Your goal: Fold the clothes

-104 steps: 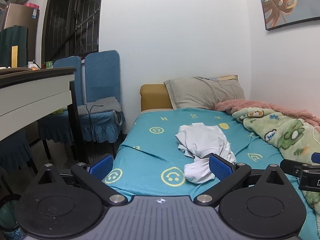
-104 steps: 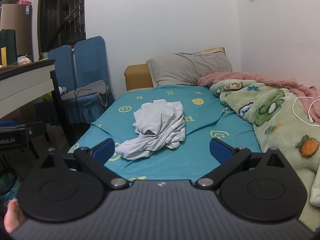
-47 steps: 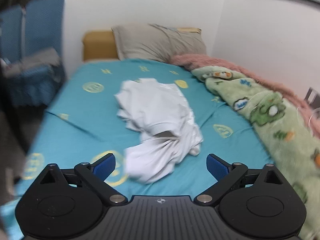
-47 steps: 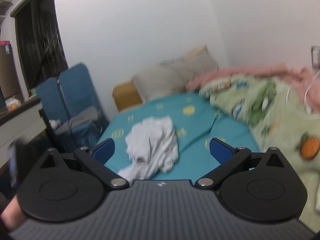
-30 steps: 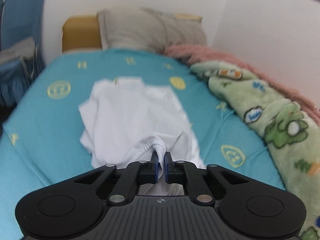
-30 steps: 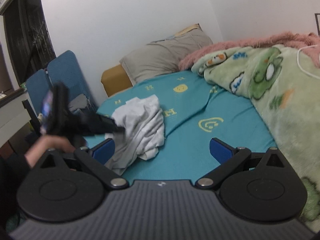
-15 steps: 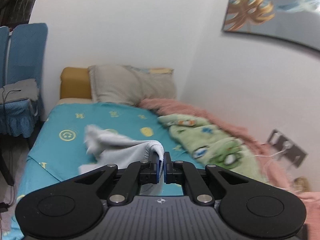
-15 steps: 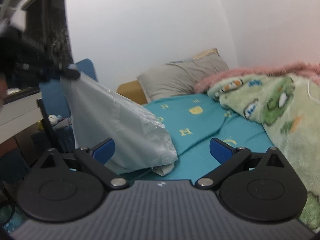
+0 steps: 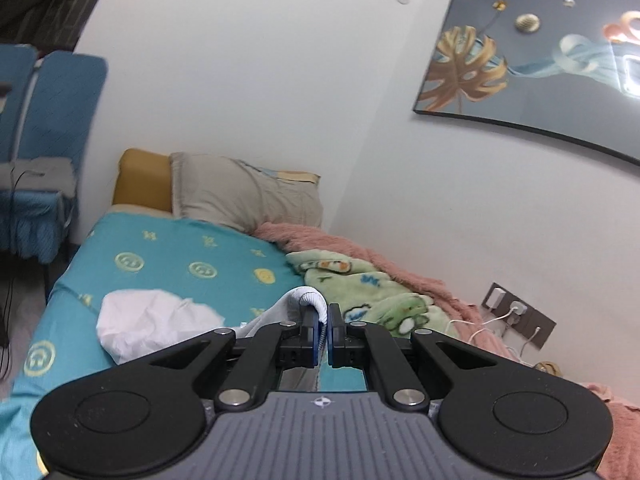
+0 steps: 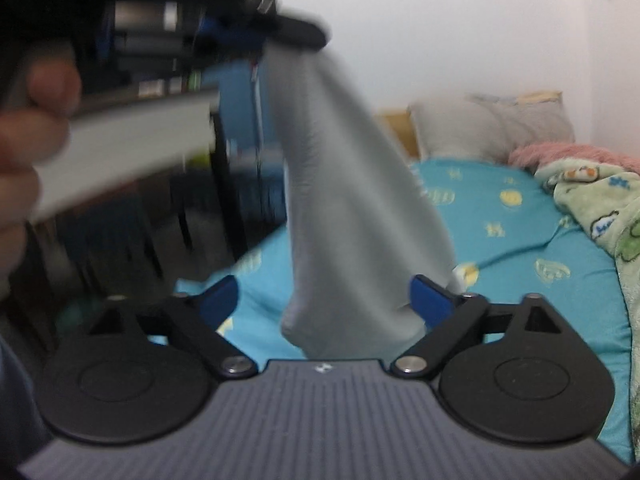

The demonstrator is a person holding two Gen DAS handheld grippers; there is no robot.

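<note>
Garment: white garment (image 10: pixel 352 216) hangs in the air as a long drape over the teal bed (image 10: pixel 520 248); its top edge is pinched high up, its lower part trails down toward the sheet.
Left gripper: left gripper (image 9: pixel 325 334) is clenched on a ribbed hem of the cloth, which loops over the blue pads; in the right wrist view it shows, blurred, at top left with the fabric hanging from it.
Right gripper: right gripper (image 10: pixel 324 294) is spread wide and holds nothing; the hanging cloth passes between its fingers without being pinched.
Bunched end: crumpled part of the white cloth (image 9: pixel 148 320) rests on the sheet in the left wrist view.
Fold state: no crease or flat layer shows; the cloth is bunched, not folded.
Left to do, by my reading: catch a second edge, spread it flat, then fold.
Surroundings: green blanket (image 9: pixel 360 292) along the wall side.
</note>
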